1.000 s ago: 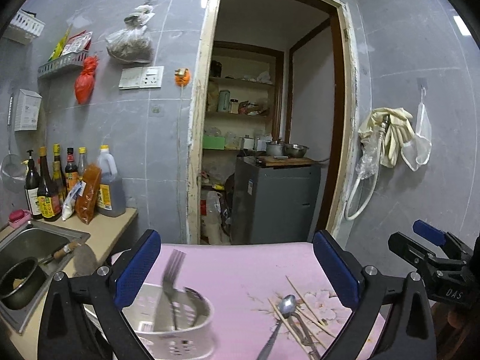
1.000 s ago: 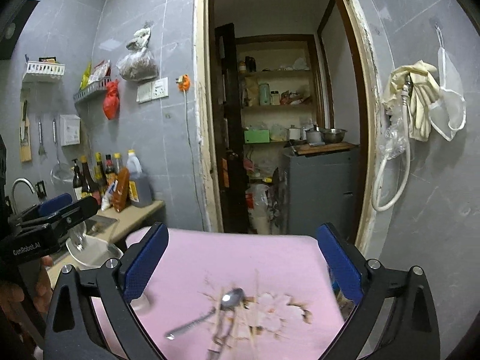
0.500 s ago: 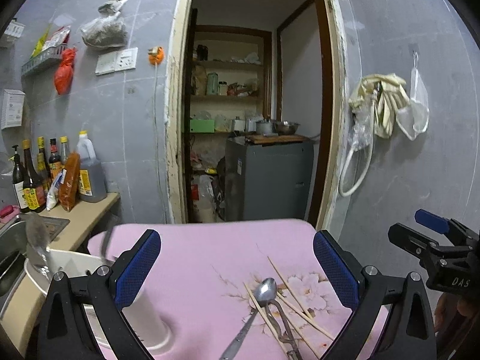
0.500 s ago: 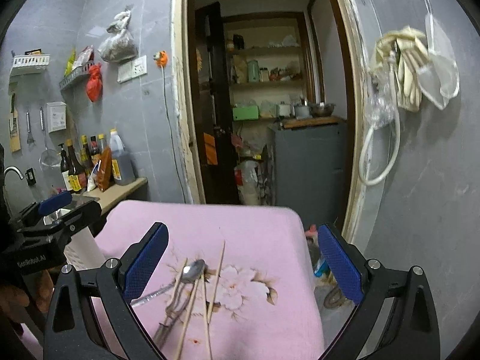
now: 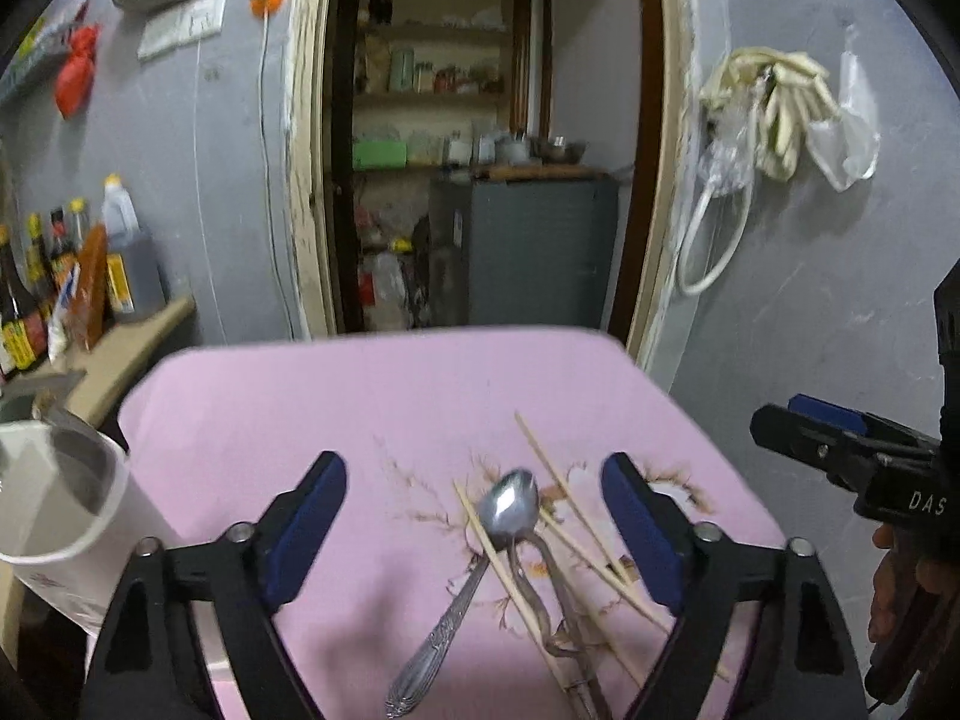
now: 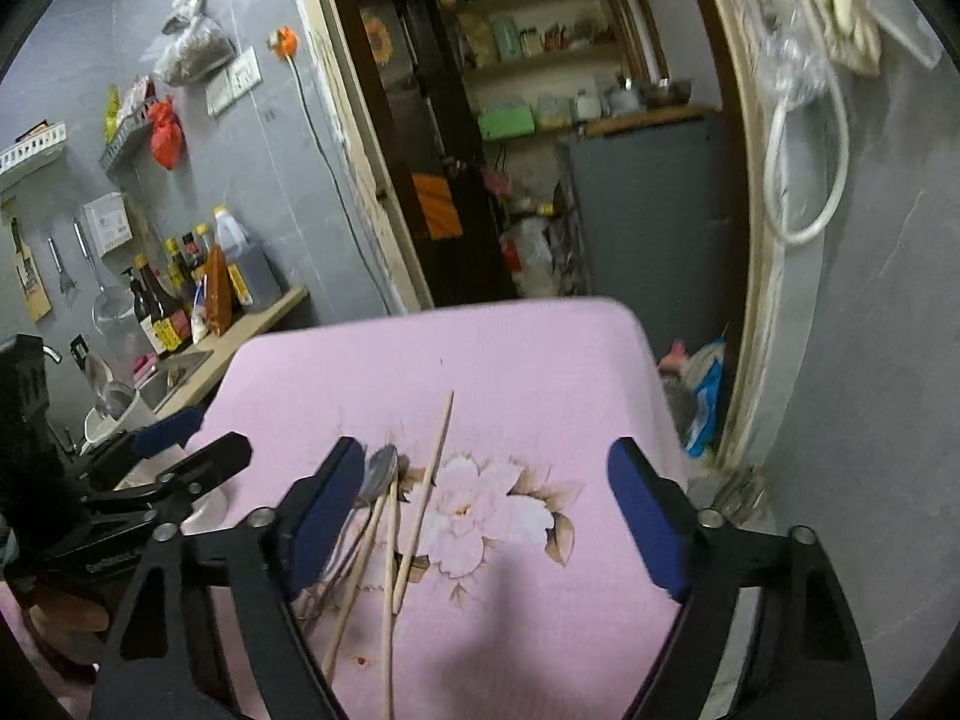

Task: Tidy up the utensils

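Observation:
A metal spoon (image 5: 480,552) lies on the pink flowered tablecloth (image 5: 360,408) among several wooden chopsticks (image 5: 576,516). My left gripper (image 5: 474,516) is open and empty, its blue pads either side of the spoon and above it. A white utensil holder (image 5: 66,516) stands at the table's left edge. My right gripper (image 6: 486,510) is open and empty above the chopsticks (image 6: 426,492) and the spoon (image 6: 378,474). The right gripper also shows at the right edge of the left wrist view (image 5: 840,438).
A counter with sauce bottles (image 5: 36,300) and a sink lies left of the table. An open doorway with a grey cabinet (image 5: 540,252) is behind the table. Gloves and a hose hang on the right wall (image 5: 768,108). The table's right edge drops off to the floor (image 6: 702,408).
Both grippers have swung right and tilted down toward the spoon and chopsticks. The white holder has slid to the left edge of the left wrist view.

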`<state>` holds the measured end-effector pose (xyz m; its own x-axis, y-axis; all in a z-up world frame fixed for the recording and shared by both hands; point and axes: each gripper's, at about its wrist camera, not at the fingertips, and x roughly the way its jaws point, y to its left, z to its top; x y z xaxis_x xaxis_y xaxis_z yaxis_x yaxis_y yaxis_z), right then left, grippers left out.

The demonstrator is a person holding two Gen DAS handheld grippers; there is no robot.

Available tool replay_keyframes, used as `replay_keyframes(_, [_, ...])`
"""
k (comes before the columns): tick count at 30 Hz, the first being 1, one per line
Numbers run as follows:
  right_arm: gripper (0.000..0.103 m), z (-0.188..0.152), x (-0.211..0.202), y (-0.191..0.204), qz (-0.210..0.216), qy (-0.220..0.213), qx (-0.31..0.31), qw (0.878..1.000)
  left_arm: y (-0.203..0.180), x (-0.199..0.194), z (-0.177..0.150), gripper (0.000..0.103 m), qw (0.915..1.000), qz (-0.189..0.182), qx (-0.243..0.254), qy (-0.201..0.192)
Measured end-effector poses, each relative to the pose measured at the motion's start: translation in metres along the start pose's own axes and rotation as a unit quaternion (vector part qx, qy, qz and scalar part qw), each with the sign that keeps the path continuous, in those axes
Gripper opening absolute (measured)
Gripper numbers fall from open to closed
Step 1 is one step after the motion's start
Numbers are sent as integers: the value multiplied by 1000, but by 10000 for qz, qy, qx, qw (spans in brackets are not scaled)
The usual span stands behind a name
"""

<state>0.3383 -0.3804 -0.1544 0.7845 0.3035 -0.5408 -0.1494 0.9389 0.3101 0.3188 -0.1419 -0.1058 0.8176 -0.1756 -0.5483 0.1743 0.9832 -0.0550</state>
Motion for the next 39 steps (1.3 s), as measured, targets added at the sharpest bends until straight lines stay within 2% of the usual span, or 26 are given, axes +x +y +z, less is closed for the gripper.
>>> replay_keyframes(8, [49,-10,54,1,270,625,1,9977,16,53,-9,54,9949,-140,-504,863])
replay_keyframes(16, [36,-19,97,13,533,1030,-25,9932,25,88,-25,32,9834,-303,-868,1566])
replay_keyframes(18, [34,-19,105,15,577,1104,-61,9922,27,95,-29,29,9798,-358,-963,1714])
replay_keyframes(25, [28,-15,132,21,665,1428,-115,9874,33,104,-22,23,9761,-540,-1038,1833])
replay_keyframes(30, [25,-9,148,25,720,1620,-97,9841,32,115,-11,22,9690,-637,-1094,2123])
replay_keyframes(32, [25,-8,153,25,735,1669,-124,9832,31,120,-5,20,9657,-642,-1103,2263])
replay_keyframes(34, [25,-4,159,28,723,1727,-183,9821,29,123,-3,13,9634,-610,-1080,2376])
replay_keyframes(39, [20,3,171,38,573,1957,-349,9784,29,129,2,10,9541,-643,-1137,2696])
